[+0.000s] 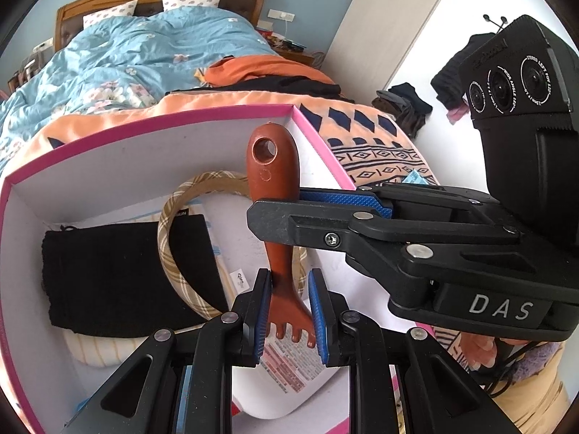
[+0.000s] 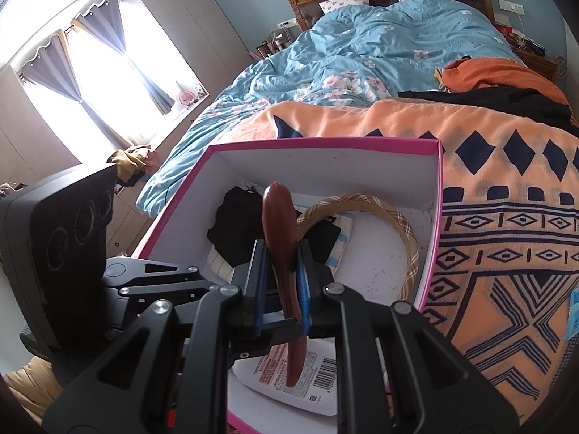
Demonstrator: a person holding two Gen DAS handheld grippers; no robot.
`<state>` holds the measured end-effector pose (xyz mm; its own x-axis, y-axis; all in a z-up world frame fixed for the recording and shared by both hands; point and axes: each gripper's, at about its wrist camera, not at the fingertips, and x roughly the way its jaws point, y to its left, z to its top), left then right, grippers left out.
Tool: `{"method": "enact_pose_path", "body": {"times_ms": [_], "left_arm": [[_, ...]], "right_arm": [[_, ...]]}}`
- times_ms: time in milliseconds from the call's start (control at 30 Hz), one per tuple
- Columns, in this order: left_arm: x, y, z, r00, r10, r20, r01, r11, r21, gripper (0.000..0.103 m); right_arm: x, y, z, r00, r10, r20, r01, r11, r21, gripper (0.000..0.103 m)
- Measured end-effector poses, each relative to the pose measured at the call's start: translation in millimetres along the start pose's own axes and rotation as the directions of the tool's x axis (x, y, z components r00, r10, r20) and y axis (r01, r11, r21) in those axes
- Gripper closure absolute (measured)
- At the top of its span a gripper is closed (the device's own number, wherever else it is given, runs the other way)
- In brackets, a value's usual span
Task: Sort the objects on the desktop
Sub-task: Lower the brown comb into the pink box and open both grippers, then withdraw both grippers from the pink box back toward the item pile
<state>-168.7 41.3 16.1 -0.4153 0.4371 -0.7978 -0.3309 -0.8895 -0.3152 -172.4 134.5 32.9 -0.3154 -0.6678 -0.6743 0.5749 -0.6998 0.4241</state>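
Wooden back scratcher (image 1: 277, 195): L wrist view, claw end pinched by left hand-held gripper (image 1: 289, 311), handle clamped by right hand-held gripper (image 1: 318, 213), over pink-rimmed box (image 1: 144, 123) w/ plaid headband (image 1: 170, 217), black pouch (image 1: 119, 271). R wrist view: right hand-held gripper (image 2: 280, 282) pinches scratcher's shaft above box on bed (image 2: 488, 188).

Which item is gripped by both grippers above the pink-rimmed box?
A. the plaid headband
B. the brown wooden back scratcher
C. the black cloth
B: the left gripper and right gripper both clamp the brown wooden back scratcher.
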Motion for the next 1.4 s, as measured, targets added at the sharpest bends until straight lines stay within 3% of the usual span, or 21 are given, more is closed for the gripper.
{"method": "enact_pose_path", "body": {"times_ms": [133,400,867,1233,1400], "left_arm": [[3,0,1,1.0,-0.004,-0.008,0.004,1.0,0.001,0.082],[6,4,1,1.0,0.008,-0.018,-0.008,1.0,-0.007,0.082],[-6,4,-8,1.0,0.029,-0.003,-0.029,1.0,0.012,0.079],[-62,-37,-33,0.996,0.012,0.086,-0.023,0.991,0.132,0.061],[-83,-62,-57,0.995,-0.015,0.097,-0.005,0.981,0.196,0.06]], "right_arm": [[6,-5,4,0.999,-0.03,-0.017,0.03,0.999,0.01,0.084],[17,-11,10,0.984,-0.176,-0.039,0.175,0.984,-0.014,0.083],[-2,-11,-13,0.995,-0.104,0.006,0.104,0.994,0.011,0.076],[-78,21,-57,0.992,-0.017,0.126,0.021,0.999,-0.035,0.066],[-108,38,-89,0.989,-0.002,0.145,0.012,0.998,-0.069,0.064]]}}
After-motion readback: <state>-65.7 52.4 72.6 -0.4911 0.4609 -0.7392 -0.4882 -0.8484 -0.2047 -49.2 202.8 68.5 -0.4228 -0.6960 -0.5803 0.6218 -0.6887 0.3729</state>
